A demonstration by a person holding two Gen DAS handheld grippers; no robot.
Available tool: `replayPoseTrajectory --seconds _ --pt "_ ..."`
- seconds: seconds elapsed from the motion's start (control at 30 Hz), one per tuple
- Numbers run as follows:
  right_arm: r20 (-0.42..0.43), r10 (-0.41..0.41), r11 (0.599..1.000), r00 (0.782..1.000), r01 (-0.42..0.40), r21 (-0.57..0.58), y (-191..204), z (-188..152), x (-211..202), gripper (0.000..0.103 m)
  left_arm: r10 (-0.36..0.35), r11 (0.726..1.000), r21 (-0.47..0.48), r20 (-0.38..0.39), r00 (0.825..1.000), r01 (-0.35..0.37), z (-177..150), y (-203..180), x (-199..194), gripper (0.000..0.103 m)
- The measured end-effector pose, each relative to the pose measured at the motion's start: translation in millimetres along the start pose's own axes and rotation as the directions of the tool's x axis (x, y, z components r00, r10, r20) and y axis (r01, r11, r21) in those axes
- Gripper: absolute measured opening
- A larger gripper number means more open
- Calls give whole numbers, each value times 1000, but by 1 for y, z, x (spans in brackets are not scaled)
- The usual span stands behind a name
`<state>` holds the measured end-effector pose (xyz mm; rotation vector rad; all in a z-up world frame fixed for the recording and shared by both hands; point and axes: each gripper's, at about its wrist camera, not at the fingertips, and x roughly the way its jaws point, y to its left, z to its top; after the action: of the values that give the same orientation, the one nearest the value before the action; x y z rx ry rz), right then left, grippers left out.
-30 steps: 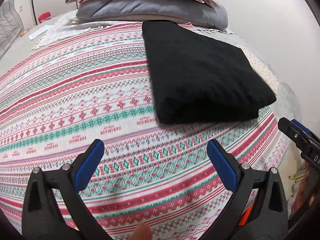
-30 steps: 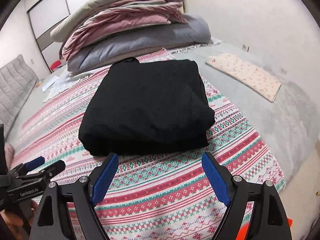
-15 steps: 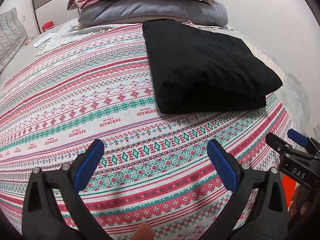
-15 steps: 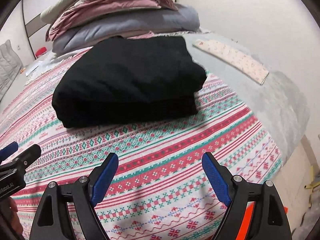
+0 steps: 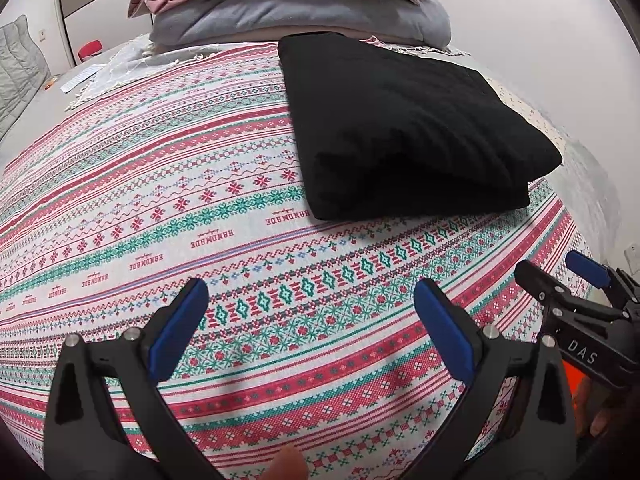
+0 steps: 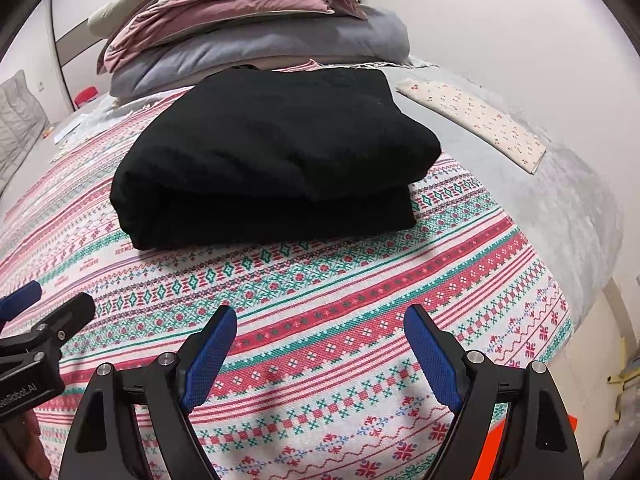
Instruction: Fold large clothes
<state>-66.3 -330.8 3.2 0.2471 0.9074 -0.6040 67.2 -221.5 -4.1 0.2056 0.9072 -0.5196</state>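
Two grippers, both spread wide and empty, hover over the patterned blanket [image 5: 168,184].

Left wrist view: left gripper [image 5: 308,312] released, short of the folded black garment [image 5: 404,128]; right gripper [image 5: 560,276] is off to the garment's right.

Right wrist view: right gripper [image 6: 320,344] released, garment [image 6: 272,152] lies square, in front of the bedding stack [image 6: 248,28].

Risk, as I judge it: a careless regrasp drags the top layer and undoes the fold.

Versus a second ago: both grippers have backed away from the garment.

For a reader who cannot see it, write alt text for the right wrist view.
A folded black garment lies on a red, green and white patterned blanket. The open right gripper hovers empty below it. Stacked quilts sit behind.
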Motion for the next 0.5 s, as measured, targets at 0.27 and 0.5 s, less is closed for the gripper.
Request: replayPoseTrajectory --seconds 0.27,0.5 --pt "-3 0 1000 1000 0 1 3 0 1 87 1 1000 -3 0 1000 -1 0 -1 0 102" --pt "-7 1 1000 1000 -1 10 0 0 2 87 -2 1000 -2 2 1000 2 -1 0 -2 102"
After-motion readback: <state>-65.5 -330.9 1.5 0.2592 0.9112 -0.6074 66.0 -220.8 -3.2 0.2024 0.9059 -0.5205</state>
